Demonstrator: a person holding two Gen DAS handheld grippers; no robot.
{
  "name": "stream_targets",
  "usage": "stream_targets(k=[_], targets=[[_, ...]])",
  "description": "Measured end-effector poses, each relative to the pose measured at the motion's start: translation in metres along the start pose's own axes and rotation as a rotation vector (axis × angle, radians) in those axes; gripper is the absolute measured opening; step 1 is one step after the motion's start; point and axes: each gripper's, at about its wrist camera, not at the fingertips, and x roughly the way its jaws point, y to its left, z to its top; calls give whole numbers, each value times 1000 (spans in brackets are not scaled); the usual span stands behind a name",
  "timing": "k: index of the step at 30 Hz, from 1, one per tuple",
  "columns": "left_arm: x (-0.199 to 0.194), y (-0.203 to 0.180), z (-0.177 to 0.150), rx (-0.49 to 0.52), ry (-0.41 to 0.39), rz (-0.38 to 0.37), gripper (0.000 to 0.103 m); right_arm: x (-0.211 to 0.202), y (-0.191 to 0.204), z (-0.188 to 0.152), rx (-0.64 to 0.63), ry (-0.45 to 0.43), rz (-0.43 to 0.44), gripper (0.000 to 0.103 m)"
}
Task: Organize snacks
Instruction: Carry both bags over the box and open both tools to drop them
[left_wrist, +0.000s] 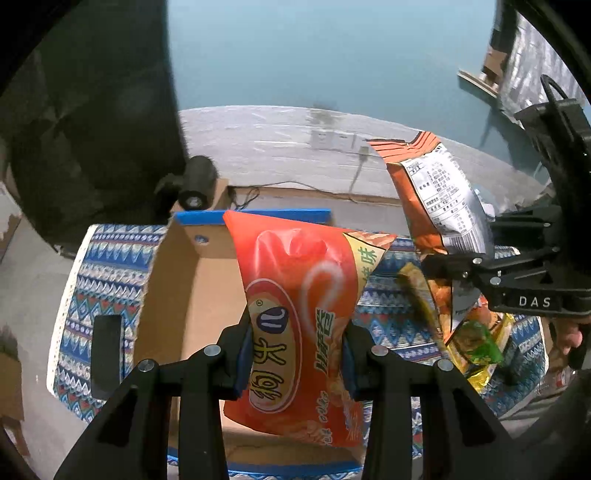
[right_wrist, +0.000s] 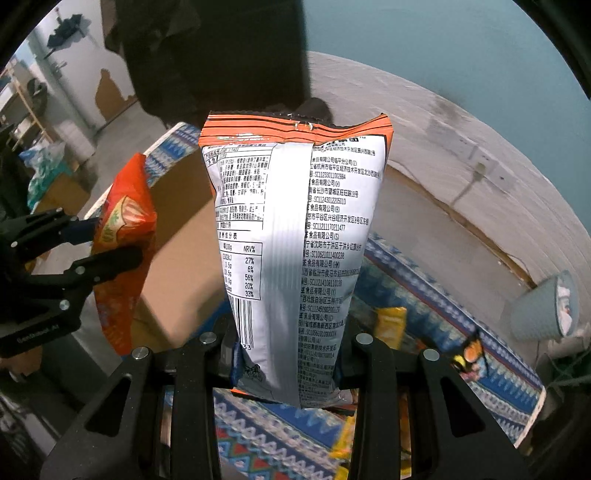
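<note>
left gripper (left_wrist: 295, 354): jaws pinched in tight on the red chip bag (left_wrist: 295, 295), gripping it low down near its bottom seam, so most of the bag stands up past the fingers

right gripper (right_wrist: 288, 354): same deal, clamped on the silver-backed bag (right_wrist: 295, 236), label side facing the camera, barcode just above the fingers

where the red bag is: up in the air, right over the open cardboard box (left_wrist: 192, 280)

where the silver one is: also in the air, off to the side of the box, over the patterned cloth (left_wrist: 391, 317)

which way they point: both bags run lengthwise away from the fingers. The red one leans a bit sideways; the silver one's crimped orange top edge is the far end, pretty straight

progress: early I'd say. The part of the box floor I can see looks bare, so nothing looks packed yet

what's left: both held bags still need to go in, plus a small pile of yellow and green packets (left_wrist: 476, 343) still lying on the cloth

can't tell: whether anything's hiding in the box corners behind the red bag
</note>
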Motion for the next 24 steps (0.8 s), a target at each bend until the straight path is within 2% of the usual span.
stream_targets(k=[8,14,20,21,24], targets=[[9,47,-17,-69,19,80,39,33,41,26,-34,54,49,33],[18,73,-25,-125,49,92,39,53,62,41,-38,86,80,33],[22,81,-27,-156,68,96,42,69,74,49,-36,114,101,34],[24,83,-27,-163,78,97,44,71,75,49,-35,116,105,36],[26,81,-28,-166,90,95,51,71,73,48,-32,110,106,56]])
